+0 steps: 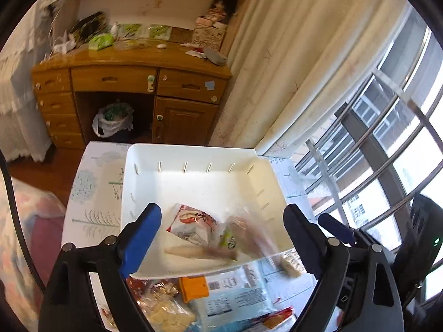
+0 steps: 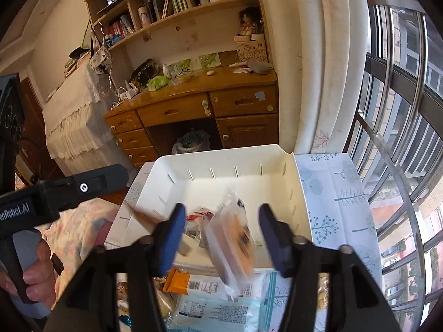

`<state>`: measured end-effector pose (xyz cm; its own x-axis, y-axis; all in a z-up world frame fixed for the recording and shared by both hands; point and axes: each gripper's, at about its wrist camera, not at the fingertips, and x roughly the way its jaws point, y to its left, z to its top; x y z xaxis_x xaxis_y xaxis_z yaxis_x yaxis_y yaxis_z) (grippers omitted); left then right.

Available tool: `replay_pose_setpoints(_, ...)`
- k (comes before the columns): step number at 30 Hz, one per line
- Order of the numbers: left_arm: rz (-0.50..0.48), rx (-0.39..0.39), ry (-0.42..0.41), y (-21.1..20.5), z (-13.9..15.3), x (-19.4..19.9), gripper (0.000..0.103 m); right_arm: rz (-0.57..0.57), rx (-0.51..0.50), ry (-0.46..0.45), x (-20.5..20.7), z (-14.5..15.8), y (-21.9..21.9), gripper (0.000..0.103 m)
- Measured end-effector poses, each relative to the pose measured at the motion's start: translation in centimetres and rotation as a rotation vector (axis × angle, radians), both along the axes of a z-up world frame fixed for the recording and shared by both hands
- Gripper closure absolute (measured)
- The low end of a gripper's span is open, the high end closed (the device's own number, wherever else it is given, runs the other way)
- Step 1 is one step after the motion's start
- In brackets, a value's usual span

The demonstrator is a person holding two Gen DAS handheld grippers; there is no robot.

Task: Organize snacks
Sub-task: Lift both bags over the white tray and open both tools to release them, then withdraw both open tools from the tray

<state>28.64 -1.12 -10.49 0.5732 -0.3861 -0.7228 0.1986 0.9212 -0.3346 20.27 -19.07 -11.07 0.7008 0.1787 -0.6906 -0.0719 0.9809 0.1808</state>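
Home bedroom, wooden desk (image 2: 205,105), bookshelves (image 2: 171,0), floral bedding (image 1: 25,221), curtains (image 1: 290,55)

clear snack bag (image 2: 231,244) motion-blurred

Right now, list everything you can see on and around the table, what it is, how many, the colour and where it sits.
bin: one, white, on the patterned table.
red-and-white snack packet: one, lying in the bin.
clear wrapped snack: one, orange-brown contents, blurred, between the right gripper's open jaws at the bin's near wall.
pale blue pack: one, on the table in front of the bin.
orange packet: one, beside the pale blue pack.
desk: one, wooden, behind the table.
curtain: one, cream, by the window.
left gripper: one, black with blue pads, open over the bin.
right gripper: one, same colours, open.
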Motion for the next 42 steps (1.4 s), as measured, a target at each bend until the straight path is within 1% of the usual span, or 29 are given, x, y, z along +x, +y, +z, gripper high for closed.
replay_pose_setpoints(8, 0.034, 0.014, 0.022, 1.6, 0.6, -2.7, 0.014, 0.001, 0.027, 0.009, -1.0, 0.2, 0.2, 0.04)
replay_pose_setpoints(14, 0.073, 0.001, 0.011, 4.3, 1.4, -5.7, 0.014, -0.01, 0.06, 0.016, -3.2, 0.7, 0.7, 0.04)
replay_pose_setpoints(19, 0.104, -0.029, -0.017, 7.3, 2.2, -8.4, 0.014, -0.072, 0.052, 0.016, -6.3, 0.8, 1.6, 0.04)
replay_pose_setpoints(22, 0.116, -0.024, -0.032, 9.1, 2.7, -10.2, 0.014, -0.105, 0.05, 0.03, -8.2, 0.5, 2.5, 0.04)
replay_pose_setpoints(27, 0.125, -0.009, -0.027, 12.2, 3.0, -14.0, 0.014, -0.159, 0.061, 0.046, -12.0, 0.3, 3.7, 0.04)
replay_pose_setpoints(33, 0.107, 0.011, 0.019, 15.0, 2.0, -18.1, 0.014, -0.231, 0.083, 0.088, -16.2, -0.4, 5.0, 0.04)
replay_pose_setpoints(36, 0.11, 0.004, 0.066, 16.2, 0.8, -20.0, 0.014, -0.264, 0.092, 0.114, -18.0, -0.8, 5.3, 0.04)
replay_pose_setpoints(42, 0.123, 0.029, 0.152, 17.0, -1.6, -22.3, 0.014, -0.305, 0.105, 0.176, -20.8, -2.2, 5.6, 0.04)
